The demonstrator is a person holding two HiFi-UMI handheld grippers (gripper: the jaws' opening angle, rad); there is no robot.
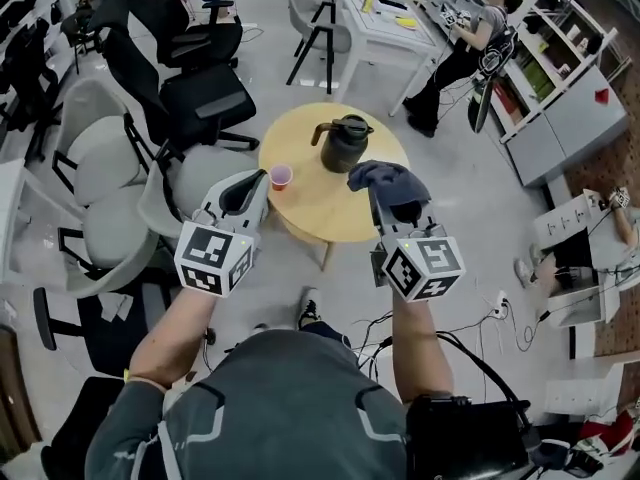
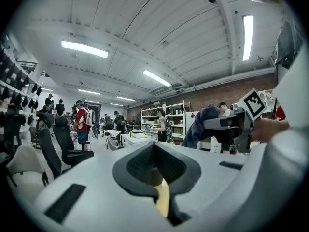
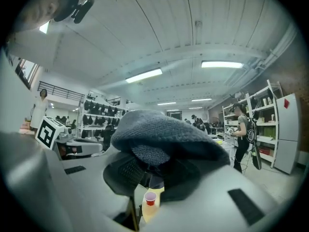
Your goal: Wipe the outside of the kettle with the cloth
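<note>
round table (image 1: 310,213) holds kettle (image 1: 345,146); cloth (image 1: 388,180) hides right gripper (image 1: 398,206) fingers clamped on it, left gripper (image 1: 255,188) fingers together

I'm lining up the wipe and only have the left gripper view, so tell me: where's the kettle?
Observer: The kettle stands upright on the round table, toward its far side.
Operator: Anything else on it?
Observer: A pink cup, near the left edge, just ahead of the left gripper.
Operator: Has wiping begun?
Observer: Not visibly; the cloth, clamped in the right gripper, is by the kettle's near right side.
</note>
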